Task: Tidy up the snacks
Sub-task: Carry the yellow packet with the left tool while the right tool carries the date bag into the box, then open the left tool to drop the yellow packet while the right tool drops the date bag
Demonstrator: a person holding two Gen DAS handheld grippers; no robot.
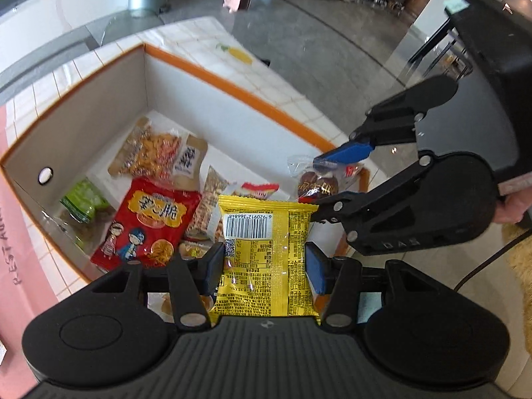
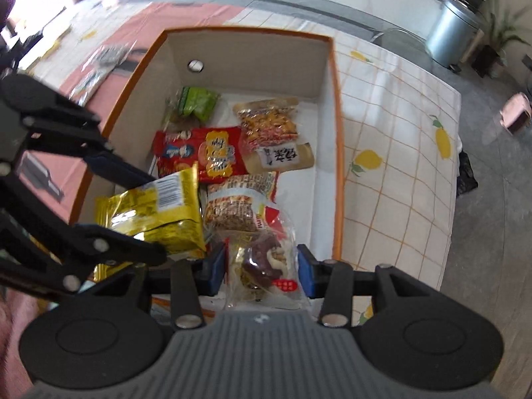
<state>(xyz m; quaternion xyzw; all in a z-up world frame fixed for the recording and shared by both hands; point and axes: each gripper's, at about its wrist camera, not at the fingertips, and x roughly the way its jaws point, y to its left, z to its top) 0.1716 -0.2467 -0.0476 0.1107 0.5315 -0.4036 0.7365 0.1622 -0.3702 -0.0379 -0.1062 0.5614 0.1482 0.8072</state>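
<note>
Over the box [image 1: 99,99] on the tiled surface [image 2: 399,166], left hand-held gripper [image 1: 262,266] is clamped on a yellow packet [image 1: 266,249], barcode side up. Right hand-held gripper [image 2: 261,272] next to it pinches a clear bag [image 2: 262,266] of dark snacks. Both hang above the snacks already inside, like the red bag [image 1: 149,222].

- Left gripper [image 1: 262,261]: black linkage arms, silver rivets, blue pads, ribbed grey base.
- Right gripper [image 2: 261,271]: same build; embossed lettering at 3 o'clock.
</note>
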